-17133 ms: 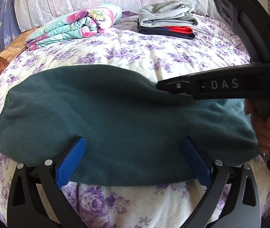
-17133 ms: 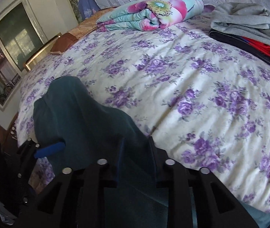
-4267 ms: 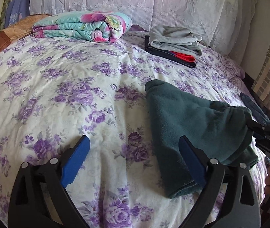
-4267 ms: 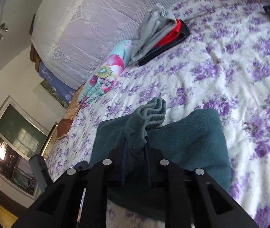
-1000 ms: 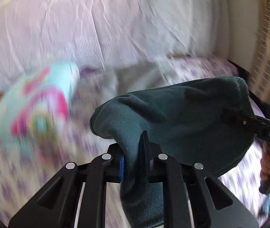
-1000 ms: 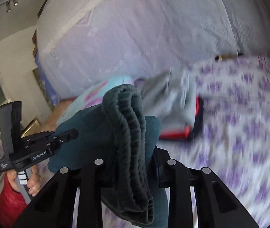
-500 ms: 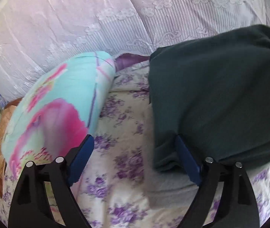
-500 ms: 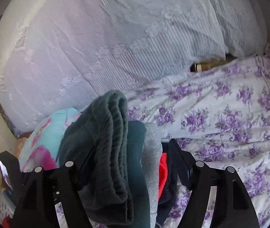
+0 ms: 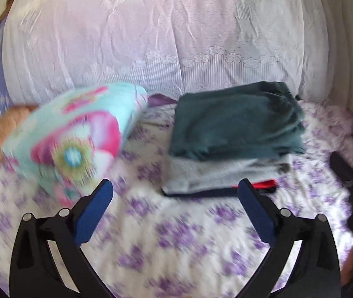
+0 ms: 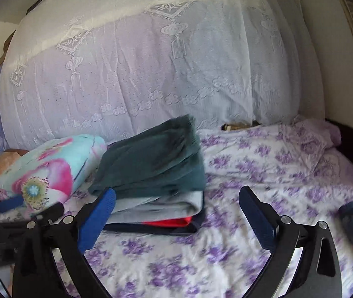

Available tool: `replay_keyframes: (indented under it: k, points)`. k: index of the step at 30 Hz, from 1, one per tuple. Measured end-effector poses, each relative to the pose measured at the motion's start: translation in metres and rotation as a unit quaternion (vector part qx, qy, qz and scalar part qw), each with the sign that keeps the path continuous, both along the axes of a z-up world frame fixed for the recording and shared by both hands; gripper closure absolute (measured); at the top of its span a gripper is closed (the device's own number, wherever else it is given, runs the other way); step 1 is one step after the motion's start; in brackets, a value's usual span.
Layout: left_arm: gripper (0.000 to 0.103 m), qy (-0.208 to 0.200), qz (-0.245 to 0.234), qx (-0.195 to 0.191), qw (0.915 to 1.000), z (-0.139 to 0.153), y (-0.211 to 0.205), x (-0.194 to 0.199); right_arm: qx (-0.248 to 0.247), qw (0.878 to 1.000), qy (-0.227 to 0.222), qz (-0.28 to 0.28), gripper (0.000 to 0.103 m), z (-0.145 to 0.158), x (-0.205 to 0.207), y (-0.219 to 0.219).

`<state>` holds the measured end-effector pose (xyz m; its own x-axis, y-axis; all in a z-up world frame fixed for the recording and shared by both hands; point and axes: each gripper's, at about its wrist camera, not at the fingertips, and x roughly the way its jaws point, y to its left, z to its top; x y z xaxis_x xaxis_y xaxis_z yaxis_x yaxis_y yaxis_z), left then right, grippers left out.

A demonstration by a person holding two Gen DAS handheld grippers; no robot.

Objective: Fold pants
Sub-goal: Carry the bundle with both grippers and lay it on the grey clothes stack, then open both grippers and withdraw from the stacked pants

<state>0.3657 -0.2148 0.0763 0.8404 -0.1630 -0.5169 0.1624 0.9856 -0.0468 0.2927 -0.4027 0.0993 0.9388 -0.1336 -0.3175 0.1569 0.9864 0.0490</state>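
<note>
pants: the teal pants point(image 9: 236, 121), folded, lie on top of the pile of folded clothes point(image 9: 223, 173) at one o'clock in the left wrist view, stacked there to join the finished items.
left gripper point(image 9: 175, 202): jaws have just been opening, now spread wide with nothing between them.
right gripper point(image 10: 176, 211): likewise just opened wide and empty.
quilt: the rolled floral quilt point(image 9: 69, 144) sits at ten o'clock, beside the pile.
bedspread point(image 9: 176, 236): carries everything.

- No text, label, brand, number or sign can be read in either wrist view.
- The white lace cover point(image 10: 151, 74) at the head of the bed bears only woven lantern and flower ornaments, no lettering.
</note>
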Motion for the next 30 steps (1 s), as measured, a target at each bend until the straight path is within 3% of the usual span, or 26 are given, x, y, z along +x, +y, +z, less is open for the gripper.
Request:
replay_keyframes:
  k: [1, 2, 4, 8, 13, 21, 27, 30]
  points:
    - [0.005, 0.006, 0.010, -0.020, 0.9997, -0.009, 0.003, -0.001, -0.004, 1.000, 0.008, 0.009, 0.004, -0.001, 0.004, 0.001]
    - [0.005, 0.016, 0.012, -0.013, 0.9997, -0.011, 0.002, 0.001, -0.007, 1.000, 0.004, 0.007, 0.004, -0.001, 0.001, 0.003]
    - [0.005, 0.000, -0.005, 0.014, 0.9999, -0.009, 0.000, -0.001, -0.017, 0.999, -0.026, -0.005, 0.004, 0.002, -0.006, 0.003]
    - [0.005, -0.044, 0.009, 0.056, 0.9974, -0.004, -0.003, -0.012, -0.035, 0.999, -0.031, 0.004, 0.004, 0.007, -0.013, 0.008]
    - [0.005, -0.055, -0.004, 0.047, 0.9974, 0.003, -0.004, -0.019, 0.001, 1.000, -0.020, 0.019, 0.003, 0.004, -0.008, -0.001]
    - [0.005, -0.048, -0.016, 0.023, 0.9985, 0.004, -0.001, -0.022, -0.014, 0.999, -0.018, 0.026, 0.004, 0.002, -0.008, 0.008]
    - [0.005, -0.072, -0.005, 0.043, 0.9965, 0.004, -0.005, -0.027, -0.011, 0.999, -0.015, 0.028, 0.004, 0.001, -0.007, 0.009]
    - [0.005, -0.064, -0.011, 0.035, 0.9972, 0.005, -0.005, -0.027, -0.011, 0.999, -0.015, 0.027, 0.004, 0.001, -0.008, 0.010]
